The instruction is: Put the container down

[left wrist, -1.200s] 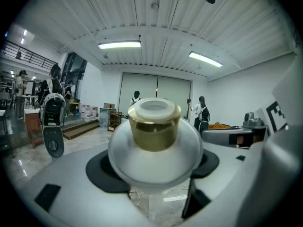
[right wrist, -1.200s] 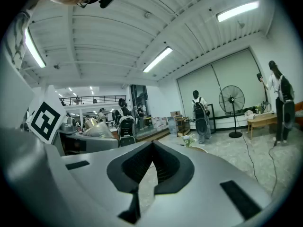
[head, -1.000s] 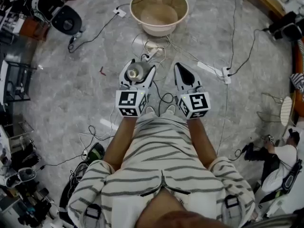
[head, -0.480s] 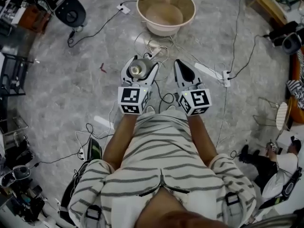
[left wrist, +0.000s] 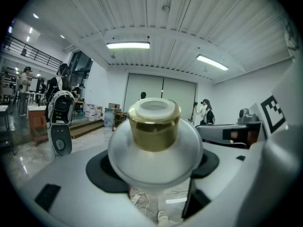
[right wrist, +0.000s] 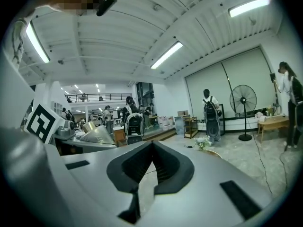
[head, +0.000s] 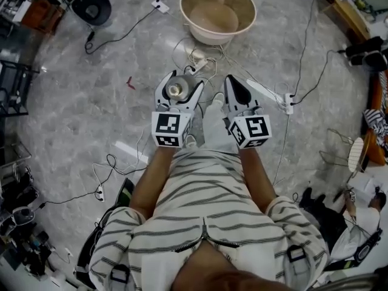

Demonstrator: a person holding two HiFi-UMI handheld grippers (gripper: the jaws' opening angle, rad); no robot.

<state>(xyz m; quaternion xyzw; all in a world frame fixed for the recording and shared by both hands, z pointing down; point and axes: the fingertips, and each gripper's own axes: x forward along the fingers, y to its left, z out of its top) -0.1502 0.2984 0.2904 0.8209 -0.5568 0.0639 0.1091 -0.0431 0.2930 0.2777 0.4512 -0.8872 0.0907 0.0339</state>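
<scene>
In the head view my left gripper [head: 176, 96] is held out over the floor, shut on a small container [head: 174, 90] that has a pale rounded body and a gold cap. The left gripper view shows the container [left wrist: 154, 126] upright and wedged between the black pads [left wrist: 102, 169], with the left gripper [left wrist: 155, 167] level. Beside it in the head view my right gripper [head: 234, 88] is shut with nothing in it. In the right gripper view the tips of the right gripper [right wrist: 152, 145] meet.
A beige basin [head: 244, 5] with a small plant at its rim stands on the marble floor ahead. Cables and a white power strip [head: 270, 93] lie between it and me. My shoe [head: 215, 123] shows between the grippers. A standing fan [right wrist: 243, 100] and people are farther off.
The basin and cables have shifted in the head view as I moved. My foot has stepped forward between the grippers. Both grippers keep their hold and spacing.
</scene>
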